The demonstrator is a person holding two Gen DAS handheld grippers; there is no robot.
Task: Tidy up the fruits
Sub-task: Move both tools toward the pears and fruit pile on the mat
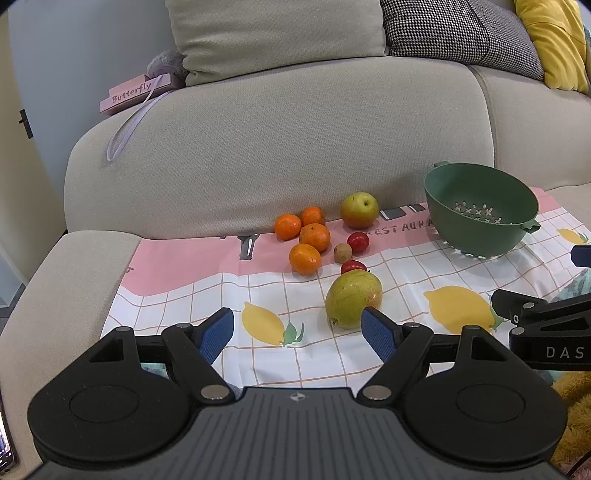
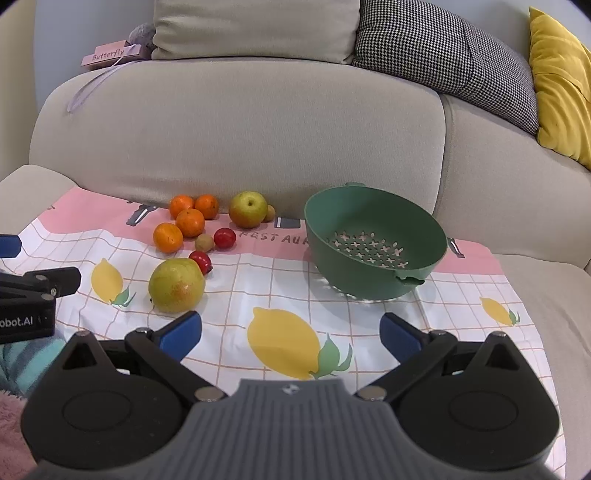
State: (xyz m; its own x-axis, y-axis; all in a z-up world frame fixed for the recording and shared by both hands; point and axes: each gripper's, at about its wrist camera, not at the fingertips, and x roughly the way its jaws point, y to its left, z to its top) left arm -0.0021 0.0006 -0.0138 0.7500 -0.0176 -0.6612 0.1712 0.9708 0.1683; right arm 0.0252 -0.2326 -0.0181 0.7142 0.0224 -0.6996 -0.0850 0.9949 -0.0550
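A home living room: a beige sofa with cushions and a printed cloth on its seat.

A beige fabric sofa fills the room in front of me, its rounded backrest rising behind the seat and a padded armrest curving off to one side. Along the top lean a plain beige cushion, a black-and-white houndstooth cushion and a mustard-yellow cushion, while a pink box lettered "Butterfly" rests at the far end with a pale ribbon trailing down. Behind it stands a pale grey-blue wall, evenly and softly lit.
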